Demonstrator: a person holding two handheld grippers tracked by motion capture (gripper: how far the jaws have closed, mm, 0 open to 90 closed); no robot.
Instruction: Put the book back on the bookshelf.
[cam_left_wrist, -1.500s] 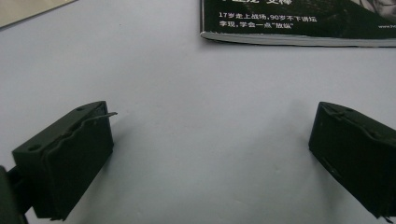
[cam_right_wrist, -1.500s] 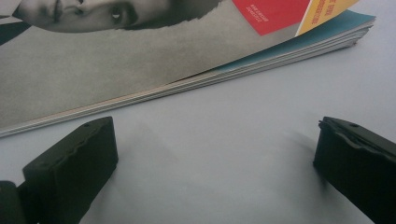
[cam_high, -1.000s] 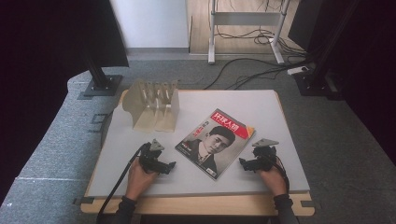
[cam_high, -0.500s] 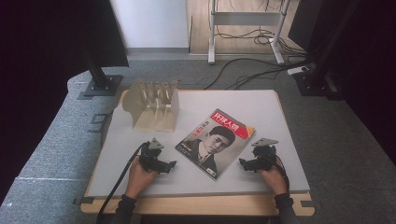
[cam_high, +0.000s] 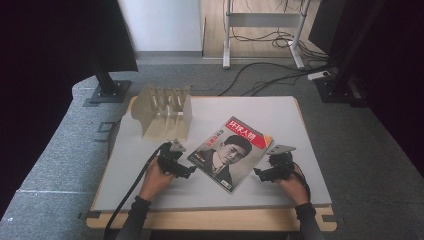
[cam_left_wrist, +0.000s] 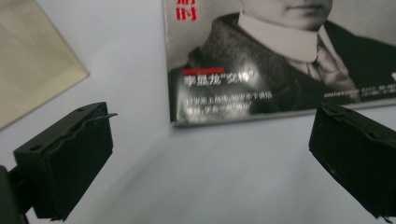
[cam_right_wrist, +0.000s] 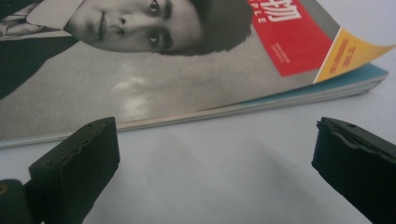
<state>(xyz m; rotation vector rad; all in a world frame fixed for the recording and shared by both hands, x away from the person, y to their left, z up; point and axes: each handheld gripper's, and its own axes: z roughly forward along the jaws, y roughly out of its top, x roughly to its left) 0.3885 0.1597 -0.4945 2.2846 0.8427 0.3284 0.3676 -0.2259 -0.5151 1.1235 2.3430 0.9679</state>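
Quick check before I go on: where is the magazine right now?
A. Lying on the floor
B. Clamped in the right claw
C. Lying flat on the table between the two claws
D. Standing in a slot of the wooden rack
C. The magazine lies cover-up on the white table, with the left claw and the right claw open on either side of it, neither touching it, and the wooden rack standing apart behind.
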